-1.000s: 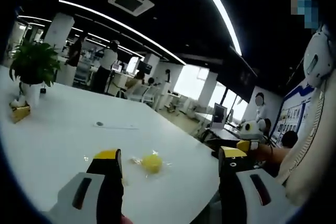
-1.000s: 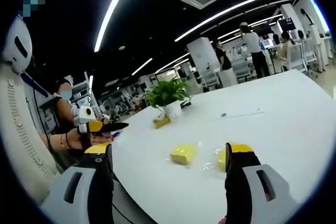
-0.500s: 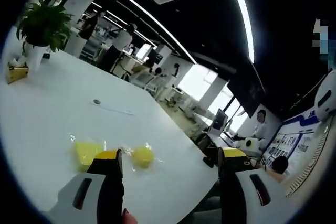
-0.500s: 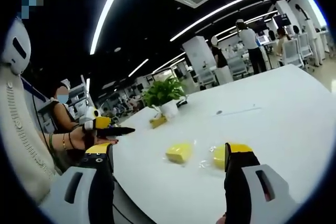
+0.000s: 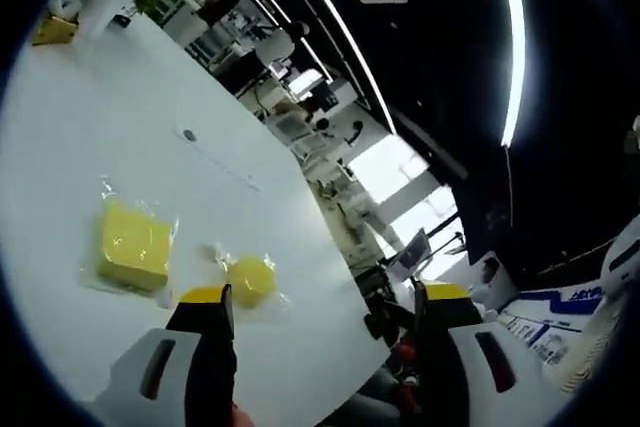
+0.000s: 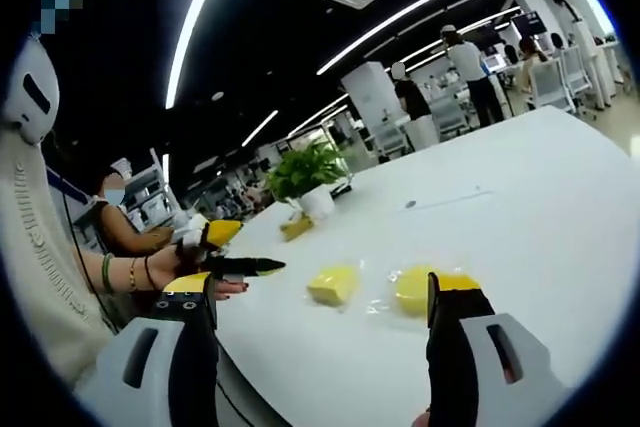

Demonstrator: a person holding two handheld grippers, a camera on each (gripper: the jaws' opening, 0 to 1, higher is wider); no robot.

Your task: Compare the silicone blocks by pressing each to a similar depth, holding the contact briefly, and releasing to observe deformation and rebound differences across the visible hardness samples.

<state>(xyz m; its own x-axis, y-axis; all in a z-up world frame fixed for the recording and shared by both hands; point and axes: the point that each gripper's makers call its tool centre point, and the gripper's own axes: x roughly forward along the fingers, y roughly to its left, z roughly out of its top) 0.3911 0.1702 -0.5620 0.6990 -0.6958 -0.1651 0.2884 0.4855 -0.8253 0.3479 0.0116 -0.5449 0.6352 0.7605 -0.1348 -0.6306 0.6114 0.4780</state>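
The white table (image 6: 520,197) spreads across the right gripper view from about 3 o'clock to 6, and in the left gripper view it covers the side from 8 to 11 o'clock. The right tool (image 6: 325,312) rises from 6 o'clock with its yellow-tipped jaws set wide apart and nothing between them; the left tool (image 5: 320,312) stands the same way, jaws apart and bare. The left tool also comes into the right gripper view at 9 o'clock, held in a hand (image 6: 190,272). A potted plant (image 6: 308,172) stands on the table toward 11 o'clock. The square yellow silicone block (image 5: 132,245) lies flat in clear wrap, near 9 o'clock in the left gripper view. The round yellow silicone block (image 5: 250,279) lies near it, apart from it, just beside the left jaw's tip.
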